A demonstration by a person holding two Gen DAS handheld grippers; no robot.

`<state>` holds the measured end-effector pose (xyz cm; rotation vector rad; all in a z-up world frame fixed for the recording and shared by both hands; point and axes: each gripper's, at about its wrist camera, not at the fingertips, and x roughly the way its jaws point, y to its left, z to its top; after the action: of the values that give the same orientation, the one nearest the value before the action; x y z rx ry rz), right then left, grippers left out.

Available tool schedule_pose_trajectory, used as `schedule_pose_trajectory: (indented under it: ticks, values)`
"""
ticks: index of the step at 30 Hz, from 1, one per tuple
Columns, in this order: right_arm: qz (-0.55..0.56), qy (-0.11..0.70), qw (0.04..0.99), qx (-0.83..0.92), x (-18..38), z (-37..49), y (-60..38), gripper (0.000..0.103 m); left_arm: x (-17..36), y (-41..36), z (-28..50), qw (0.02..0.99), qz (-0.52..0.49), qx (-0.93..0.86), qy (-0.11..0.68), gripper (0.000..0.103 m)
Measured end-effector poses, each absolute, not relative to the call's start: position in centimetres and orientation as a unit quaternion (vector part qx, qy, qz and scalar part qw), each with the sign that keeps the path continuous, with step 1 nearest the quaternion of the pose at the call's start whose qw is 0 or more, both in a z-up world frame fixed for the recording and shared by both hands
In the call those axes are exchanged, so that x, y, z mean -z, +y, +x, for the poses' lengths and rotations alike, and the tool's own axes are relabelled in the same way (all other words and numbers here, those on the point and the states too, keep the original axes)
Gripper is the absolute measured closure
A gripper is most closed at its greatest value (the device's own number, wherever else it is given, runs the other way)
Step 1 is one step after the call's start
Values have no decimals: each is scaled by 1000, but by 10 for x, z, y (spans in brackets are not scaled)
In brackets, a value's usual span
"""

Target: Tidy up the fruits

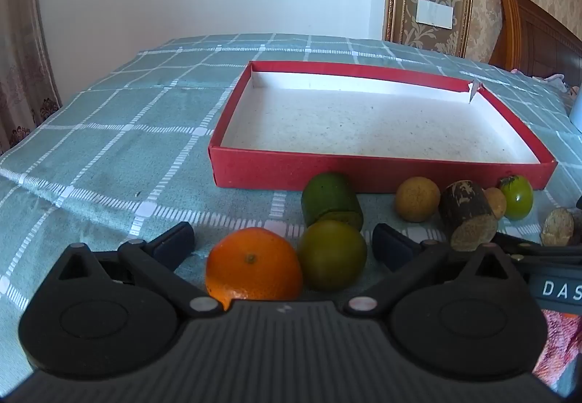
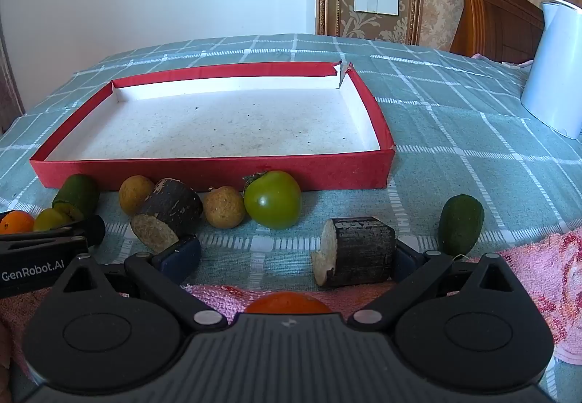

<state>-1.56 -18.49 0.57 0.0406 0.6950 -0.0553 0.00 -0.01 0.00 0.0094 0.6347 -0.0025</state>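
**Ana:** Bedspread first, the teal cloth with a white grid (image 1: pixel 109 133), under everything. On it lies the shallow red cardboard tray with a pale speckled floor (image 2: pixel 218 170), nothing inside, its far right corner torn.

**Ben:** And off to the right?

**Ana:** A white plastic jug (image 2: pixel 553 68) stands well apart from the tray, and a pink terry towel (image 2: pixel 538 268) lies at the near edge.

**Ben:** Where are the fruits?

**Ana:** All outside the tray, strung along its near wall. From the right wrist view: a dark-skinned cut stump with a pale face (image 2: pixel 358 252) nearest, a second dark stump (image 2: pixel 167 213) to the left, a green tomato with a leafy cap (image 2: pixel 272 199) close to the wall, and two tan round fruits (image 2: pixel 223 206) on either side of the second stump. A small dark green oval fruit (image 2: pixel 461 222) lies to the right, beside the towel.

**Ben:** The grippers?

**Ana:** The left gripper (image 1: pixel 283 244) has its jaws wide apart, with a bright orange mandarin (image 1: pixel 252 263) and an olive-green round fruit (image 1: pixel 331 255) lying between them, touching each other; I can't tell that either finger touches them. A green cut cylinder (image 1: pixel 331 199) sits just behind. The right gripper (image 2: pixel 291 257) is also spread; the near stump rests against its right finger. An orange-red fruit (image 2: pixel 287 303) peeks over its body, on the towel.
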Motion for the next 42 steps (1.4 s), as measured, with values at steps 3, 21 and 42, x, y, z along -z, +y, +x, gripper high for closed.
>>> schedule_pose_trajectory:
  ticks: [3,21,42]
  values:
    - [20,341,940,26,-6,-16,-185,0,0,0,0,950,5,1,312,0]
    - [19,339,940,19,-4,-16,-184,0,-1,0,1,950,4,0,312,0]
    - [18,339,940,14,-6,-18,-187,0,-1,1,2,949,2,-7,314,0]
